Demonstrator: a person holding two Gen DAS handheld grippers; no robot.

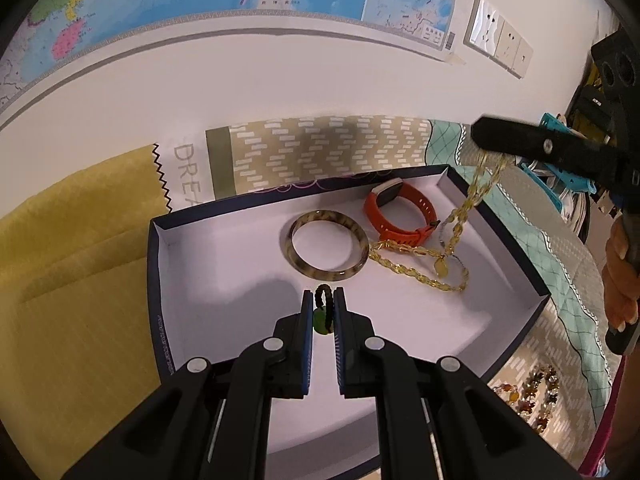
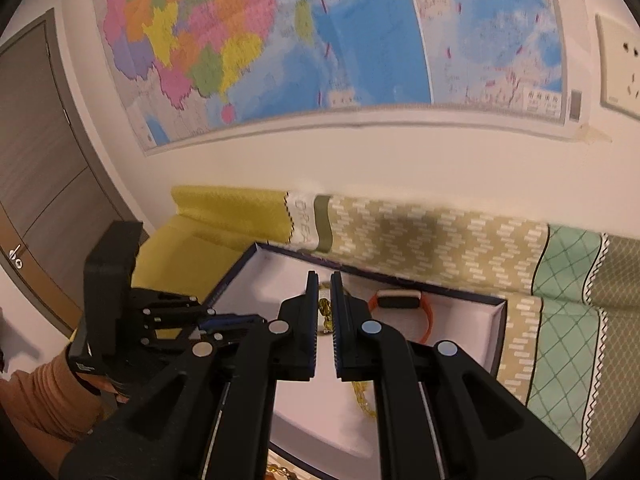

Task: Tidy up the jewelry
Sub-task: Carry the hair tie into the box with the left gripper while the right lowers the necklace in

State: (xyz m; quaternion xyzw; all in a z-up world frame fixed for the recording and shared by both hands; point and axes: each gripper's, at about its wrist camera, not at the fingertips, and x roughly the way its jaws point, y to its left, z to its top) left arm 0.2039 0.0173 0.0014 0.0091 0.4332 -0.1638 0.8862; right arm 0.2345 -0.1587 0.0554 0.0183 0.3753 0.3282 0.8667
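Black braided cord (image 1: 323, 300), looped and carrying a small green bead (image 1: 320, 323), was pinched between the blue pads of the left gripper (image 1: 323, 300), whose jaws were drawn nearly together on it. That gripper hung over the near left part of the white-lined box (image 1: 192, 280), above bare floor. The cord loop stood upright between the fingertips with the bead hanging just under them. I judged that bare lining straight below to be the natural spot for it, so the left hand was much the nearer of the two for that job.

Further right in the box lay a mottled bangle (image 1: 328, 246), flat, and beyond it an orange watch band (image 1: 400, 210) toward the far wall. To their right a gold chain (image 1: 420, 264) lay partly coiled on the lining, its lower coils beside the bangle. From there it ran up slantwise to the right, over the box's right side, to the right gripper (image 1: 486, 138), which was clamped shut on its upper end. In the right wrist view the links (image 2: 325, 312) showed between the closed pads. The chain's long axis sloped down and leftward from that gripper, so lowering toward the heap looked like what would lay the rest inside.
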